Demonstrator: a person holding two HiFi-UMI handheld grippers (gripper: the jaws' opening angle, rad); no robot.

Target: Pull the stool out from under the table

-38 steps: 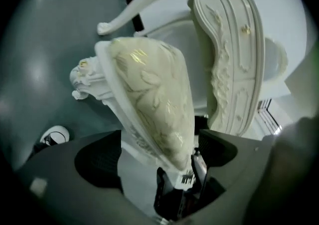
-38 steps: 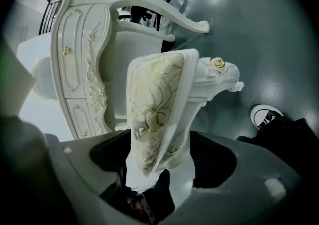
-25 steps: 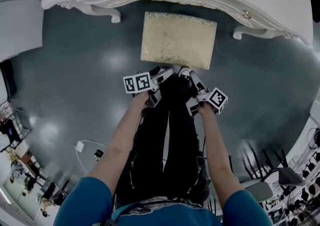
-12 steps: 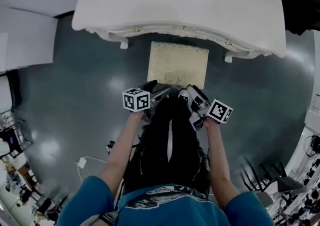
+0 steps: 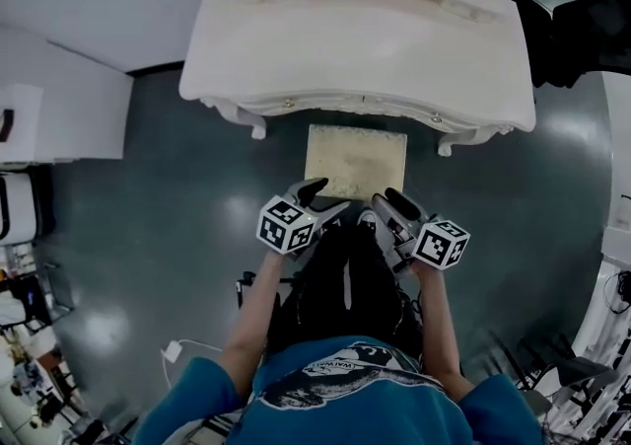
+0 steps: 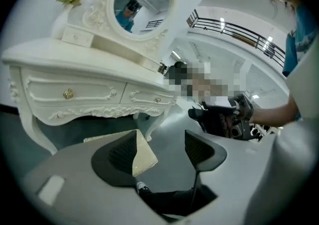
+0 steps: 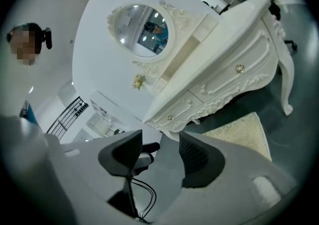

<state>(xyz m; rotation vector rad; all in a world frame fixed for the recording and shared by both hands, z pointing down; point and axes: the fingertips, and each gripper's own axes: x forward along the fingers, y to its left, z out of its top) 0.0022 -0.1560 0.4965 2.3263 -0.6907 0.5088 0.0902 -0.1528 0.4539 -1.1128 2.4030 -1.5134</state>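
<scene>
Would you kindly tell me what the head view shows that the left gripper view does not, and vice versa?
Only the head view shows the whole seat of the stool and the person's legs. Only the left gripper view shows the face of the oval mirror. Both show the white table, part of the stool, and the right hand-held gripper, whose jaws are closing with nothing between them.

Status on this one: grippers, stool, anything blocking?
Both free: left hand-held gripper and right hand-held gripper off the stool, jaws closing on nothing. Stool on floor before the table, far edge at its front. Nothing in the way.
</scene>
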